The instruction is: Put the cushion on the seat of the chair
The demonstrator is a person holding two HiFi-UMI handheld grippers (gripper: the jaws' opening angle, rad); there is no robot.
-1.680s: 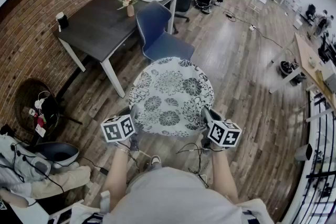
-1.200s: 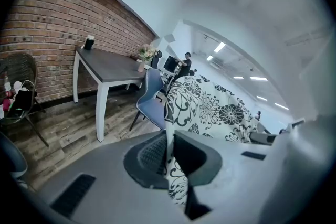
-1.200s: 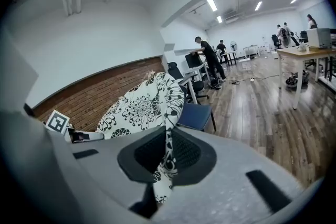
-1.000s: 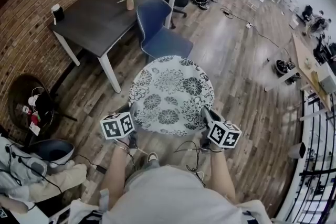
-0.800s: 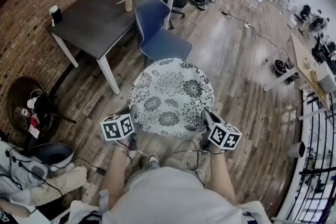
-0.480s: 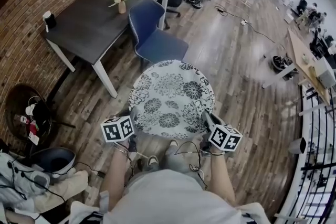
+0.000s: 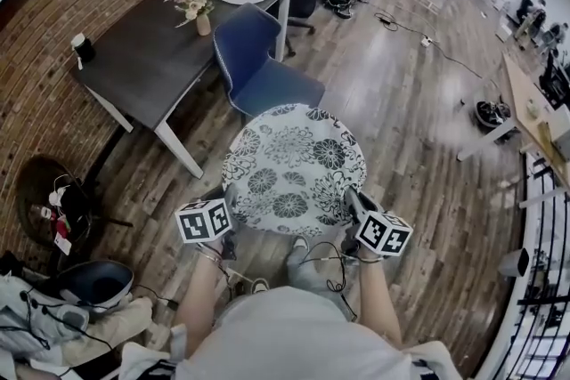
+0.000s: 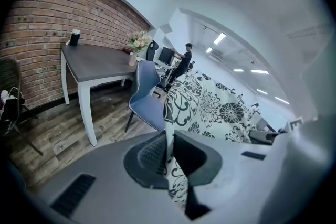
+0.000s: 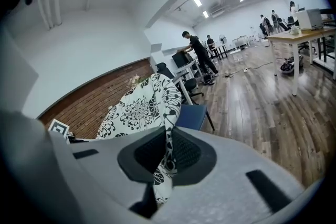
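**Cushion held in the air, short of the chair**

In the head view, we hold the round flowered cushion [image 7: 294, 166] flat above the wooden floor, nearer to us than the blue chair [image 7: 264, 67]. Our left gripper [image 7: 226, 194] is clamped on its near-left edge and our right gripper [image 7: 351, 197] on its near-right edge. The chair stands just past the cushion's far edge, beside a dark table [image 7: 151, 49] at the left that carries a vase of flowers [image 7: 198, 3].

In the left gripper view, we see the jaws pressed together on the cushion's [image 8: 212, 108] rim, with the patterned cloth pinched between them. The cushion spreads away to the right, and the chair [image 8: 145, 96] stands to its left by the table [image 8: 101, 63].

In the right gripper view, the jaws likewise grip the cushion's [image 9: 137, 107] rim. The cushion spreads to the left, and the chair's [image 9: 193, 116] blue seat shows just behind it.
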